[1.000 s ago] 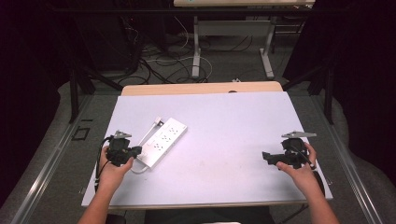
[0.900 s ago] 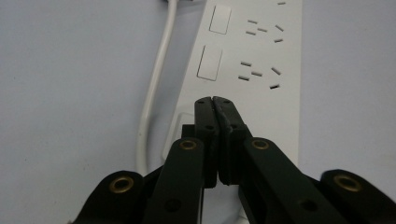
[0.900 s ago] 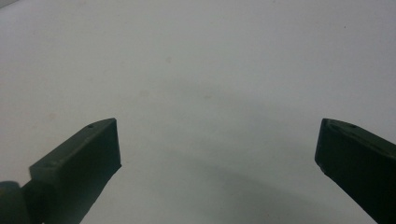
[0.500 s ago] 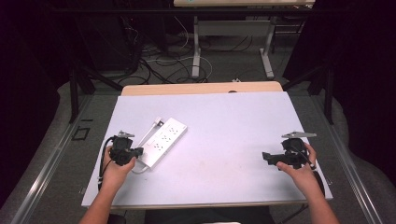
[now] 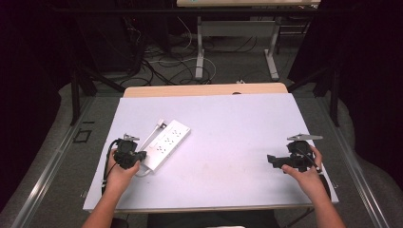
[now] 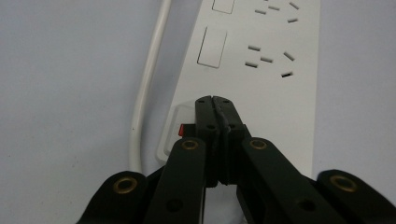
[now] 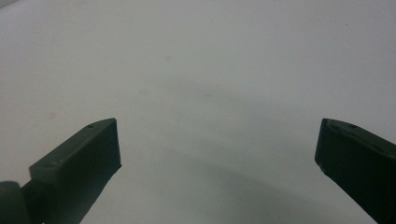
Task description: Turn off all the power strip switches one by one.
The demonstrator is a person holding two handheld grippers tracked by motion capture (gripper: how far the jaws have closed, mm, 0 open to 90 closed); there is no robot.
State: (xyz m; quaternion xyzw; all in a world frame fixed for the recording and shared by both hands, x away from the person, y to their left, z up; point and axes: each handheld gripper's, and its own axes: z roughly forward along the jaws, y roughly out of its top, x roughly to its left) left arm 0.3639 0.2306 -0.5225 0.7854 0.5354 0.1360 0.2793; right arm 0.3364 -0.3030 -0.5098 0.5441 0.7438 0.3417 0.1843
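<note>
Nudged forward onto the white power strip (image 5: 166, 144) at the worktop's (image 5: 228, 123) left, the clenched left tool (image 6: 215, 103) seems poised to press its red switch (image 6: 186, 129), while the right tool (image 5: 272, 160) rests released.

A pale table (image 5: 228, 133) bears a white power strip (image 5: 166, 143) with its cord (image 6: 144, 93).

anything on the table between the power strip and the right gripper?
Nothing: in the high view the stretch of table from the power strip across to the right gripper is bare. The right gripper view shows plain tabletop ahead of its open jaws.
</note>
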